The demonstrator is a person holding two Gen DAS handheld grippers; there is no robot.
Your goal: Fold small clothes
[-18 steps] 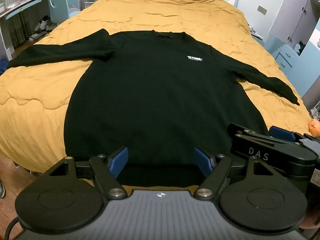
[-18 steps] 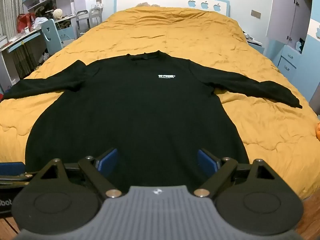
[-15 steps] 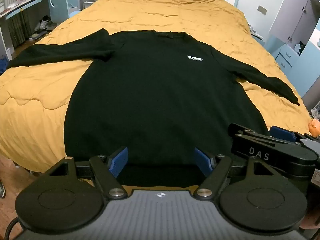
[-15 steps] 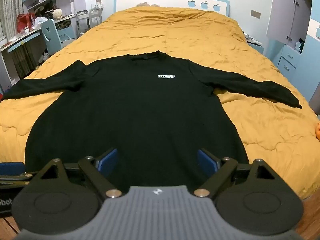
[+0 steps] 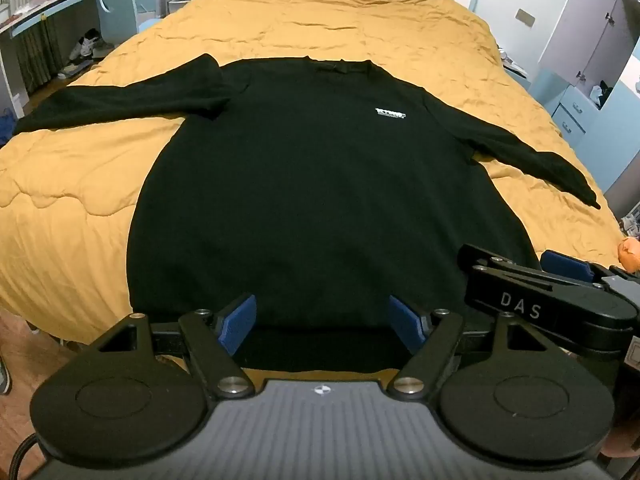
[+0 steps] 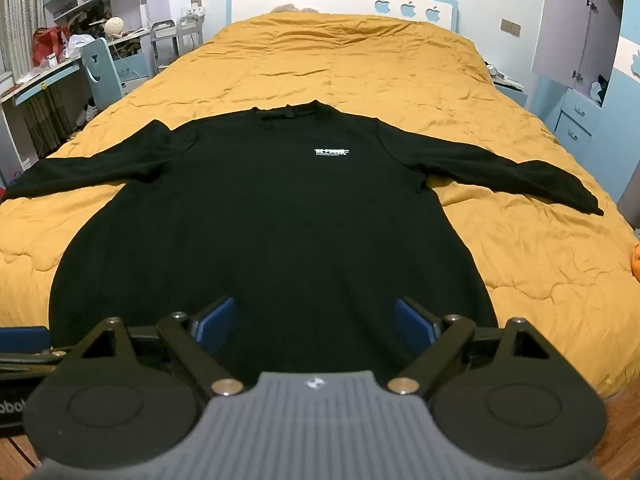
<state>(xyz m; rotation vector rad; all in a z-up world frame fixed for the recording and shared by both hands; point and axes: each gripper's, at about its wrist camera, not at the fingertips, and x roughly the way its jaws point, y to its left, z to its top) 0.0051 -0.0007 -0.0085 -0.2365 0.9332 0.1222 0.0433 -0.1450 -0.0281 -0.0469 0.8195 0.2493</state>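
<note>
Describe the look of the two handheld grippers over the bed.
Both the left gripper and right gripper have black linkage arms, round black discs, blue pads and a ribbed grey body. The right one's side reads "DAS" in the left wrist view.

free: bare yellow quilt (image 6: 340, 60) across upper frame, and at lower left and lower right beside the black sweater (image 6: 272, 220) | obstacles: blue chair (image 6: 102, 68) upper left, blue drawers (image 6: 576, 124) right edge, orange object (image 6: 635, 264) right edge | near field: other gripper (image 5: 560, 296) crowded lower right

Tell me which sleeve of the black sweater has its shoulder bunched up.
The sleeve on the picture's left: its fabric humps up at the shoulder. The sleeve on the picture's right lies flat on the yellow quilt.
</note>
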